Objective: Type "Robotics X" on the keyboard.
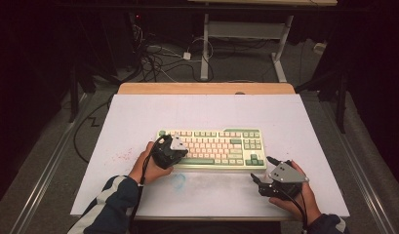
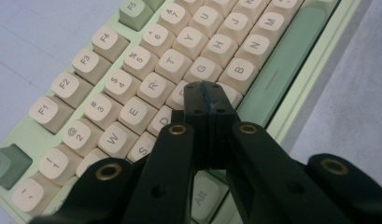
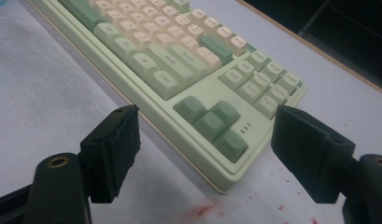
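Keyboard (image 1: pixel 211 147): left gripper (image 2: pixel 208 100) clenched empty, tips seemingly on keys; right gripper (image 1: pixel 262 169) released beside it.

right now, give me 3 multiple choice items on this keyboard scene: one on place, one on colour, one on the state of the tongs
1. Where are the left tongs?
A. over the letter keys at the left part of the keyboard
B. on the bare table behind the keyboard
C. over the arrow keys

2. What colour is the keyboard's case?
A. black
B. pale green
C. red

3. How do the right tongs stand?
A. shut on a key
B. shut with nothing between them
C. open, near the keyboard's right front corner

Answers:
1. A: the left gripper view shows the closed tips above keys near D and F.
2. B: the frame is pale green in every view, with cream and darker green keys.
3. C: the right gripper view shows the jaws wide apart with the arrow keys between them farther off.
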`<state>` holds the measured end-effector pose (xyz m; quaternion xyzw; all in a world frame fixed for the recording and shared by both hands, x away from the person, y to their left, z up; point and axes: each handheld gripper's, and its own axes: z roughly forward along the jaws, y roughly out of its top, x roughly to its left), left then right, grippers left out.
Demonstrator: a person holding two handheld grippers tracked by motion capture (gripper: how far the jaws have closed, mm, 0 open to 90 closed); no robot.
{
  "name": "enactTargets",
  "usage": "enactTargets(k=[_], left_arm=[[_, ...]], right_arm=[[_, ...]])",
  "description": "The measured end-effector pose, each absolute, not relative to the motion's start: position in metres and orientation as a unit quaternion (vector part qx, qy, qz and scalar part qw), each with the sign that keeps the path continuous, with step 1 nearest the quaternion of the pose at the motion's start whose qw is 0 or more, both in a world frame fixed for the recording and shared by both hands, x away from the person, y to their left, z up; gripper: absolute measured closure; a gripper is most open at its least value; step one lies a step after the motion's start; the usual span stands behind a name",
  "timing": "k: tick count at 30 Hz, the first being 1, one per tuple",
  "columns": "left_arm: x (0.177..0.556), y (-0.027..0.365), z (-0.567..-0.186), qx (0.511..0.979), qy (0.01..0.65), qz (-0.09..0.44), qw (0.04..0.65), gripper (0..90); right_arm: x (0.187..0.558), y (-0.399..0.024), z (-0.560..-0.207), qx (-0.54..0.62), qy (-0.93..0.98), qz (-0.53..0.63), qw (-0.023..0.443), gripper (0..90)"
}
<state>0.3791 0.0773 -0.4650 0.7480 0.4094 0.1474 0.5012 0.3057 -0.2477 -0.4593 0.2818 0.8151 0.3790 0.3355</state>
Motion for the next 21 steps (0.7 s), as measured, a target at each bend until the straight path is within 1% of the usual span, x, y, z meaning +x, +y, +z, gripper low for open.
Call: enactTargets(k=[18, 21], left_arm=[[0.3779, 0.0751, -0.4697, 0.754, 0.402, 0.162, 0.494, 87.1], [0.3766, 0.0761, -0.4684, 0.752, 0.4, 0.167, 0.497, 85.8]], right_arm=[[0.3069, -0.2479, -0.4606, 0.285, 0.821, 0.371, 0.326, 24.4], [0.3066, -0.248, -0.4603, 0.284, 0.821, 0.373, 0.325, 24.3]])
